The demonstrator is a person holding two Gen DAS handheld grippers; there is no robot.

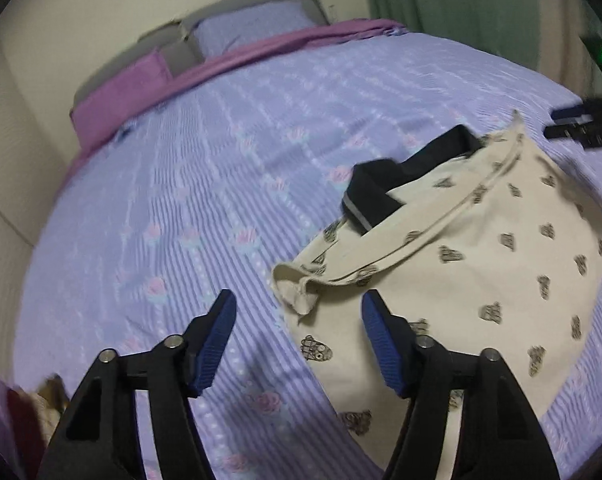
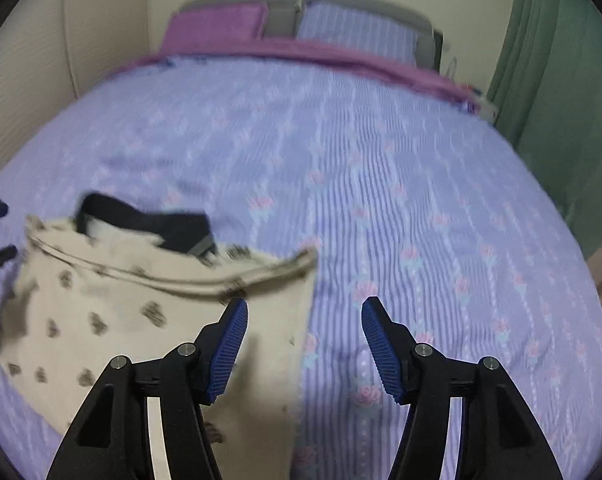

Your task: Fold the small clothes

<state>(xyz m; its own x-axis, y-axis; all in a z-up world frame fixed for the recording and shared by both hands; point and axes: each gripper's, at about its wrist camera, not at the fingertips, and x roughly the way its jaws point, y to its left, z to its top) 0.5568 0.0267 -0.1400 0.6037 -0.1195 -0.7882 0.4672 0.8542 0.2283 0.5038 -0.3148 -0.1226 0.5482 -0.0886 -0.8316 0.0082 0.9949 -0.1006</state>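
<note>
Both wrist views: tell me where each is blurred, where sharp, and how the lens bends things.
Left wrist view: the left gripper is sharp, the cream shorts mostly readable, the pillow smeared. Right wrist view: the right gripper is crisp, but the shorts and bedspread streak with motion blur. In both, the fisheye bulges the bed and darkens the corners.

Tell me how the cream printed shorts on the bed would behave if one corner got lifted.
The shorts would probably droop: the cloth already lies creased, with a rumpled corner. They look thin, so likely light. The black waistband seems thicker and may hang lower. On the ribbed bedspread they would likely drag and bunch, not slide.
</note>
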